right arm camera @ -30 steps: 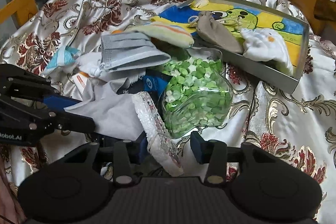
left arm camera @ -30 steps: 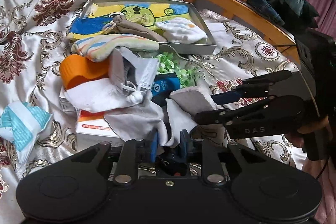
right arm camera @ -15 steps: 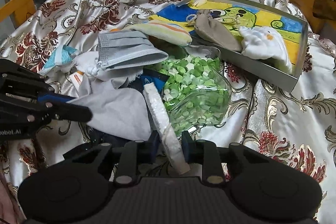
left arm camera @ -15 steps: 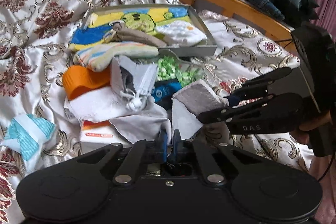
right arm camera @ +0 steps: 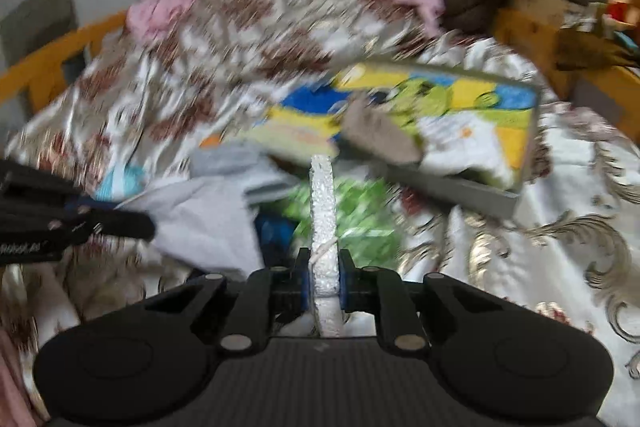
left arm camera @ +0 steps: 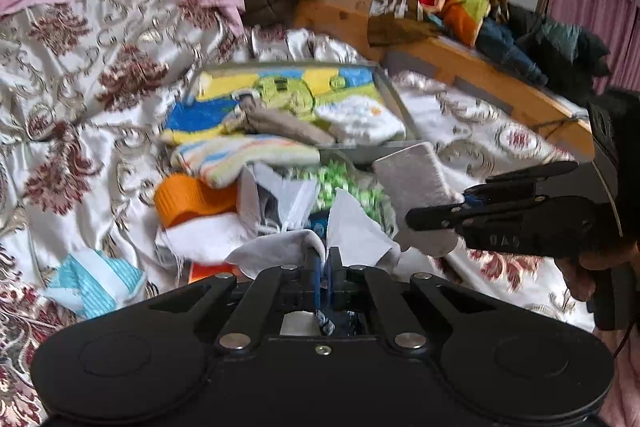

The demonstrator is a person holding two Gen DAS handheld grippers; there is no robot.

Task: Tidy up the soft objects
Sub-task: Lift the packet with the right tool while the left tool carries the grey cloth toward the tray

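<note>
- Two soft pieces are in my grip at once — a grey-white cloth (left arm camera: 280,247) at the lower centre of the left wrist view, and a white textured pad (right arm camera: 323,211) standing edge-on at the centre of the right wrist view.
- My left gripper (left arm camera: 323,265) has its jaws pressed together on a fold of that cloth, which bunches up to either side of the blue pads.
- My right gripper (right arm camera: 324,283) has just been closing and now pinches the lower end of the pad; in the left wrist view the same pad shows its broad grey face (left arm camera: 416,187) just left of the right gripper's black fingers (left arm camera: 440,217).
- Behind the cloth lies a heap: a grey face mask (left arm camera: 272,199), an orange ribbed piece (left arm camera: 188,197), a striped sock (left arm camera: 240,157) and a clear bag of green bits (left arm camera: 348,183).
- Further up the frame sits a shallow tray (left arm camera: 400,109) lined with a cartoon towel, holding a beige pouch (left arm camera: 280,121) and a white cloth (left arm camera: 360,119).
- A blue-and-white striped packet (left arm camera: 92,281) lies apart at the lower left, on the floral bedspread (left arm camera: 80,99).
- The right wrist view is blurred — small details there I cannot make out.
</note>
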